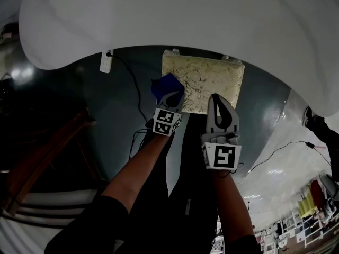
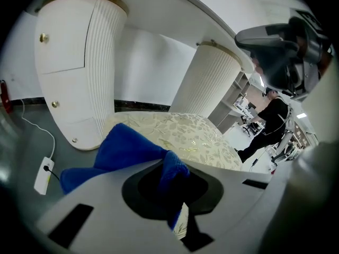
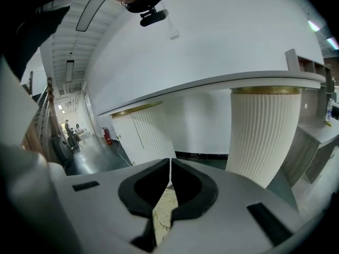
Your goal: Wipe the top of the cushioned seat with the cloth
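The cushioned seat [image 1: 206,81] is a cream square with a leafy pattern, standing on the dark floor under a white table. My left gripper [image 1: 170,97] is shut on a blue cloth [image 1: 165,87], which hangs over the seat's left edge. In the left gripper view the cloth [image 2: 124,147] bunches between the jaws, with the seat [image 2: 183,136] just beyond. My right gripper [image 1: 221,106] is shut and holds nothing, over the seat's near edge. Through the thin slit between its jaws a strip of the seat [image 3: 163,213] shows.
A white table top [image 1: 175,15] overhangs the seat's far side. Ribbed white pedestals [image 2: 103,62] [image 3: 262,131] stand behind the seat. A power strip [image 1: 106,61] with a cable lies on the floor to the left. A person [image 2: 267,123] stands far off.
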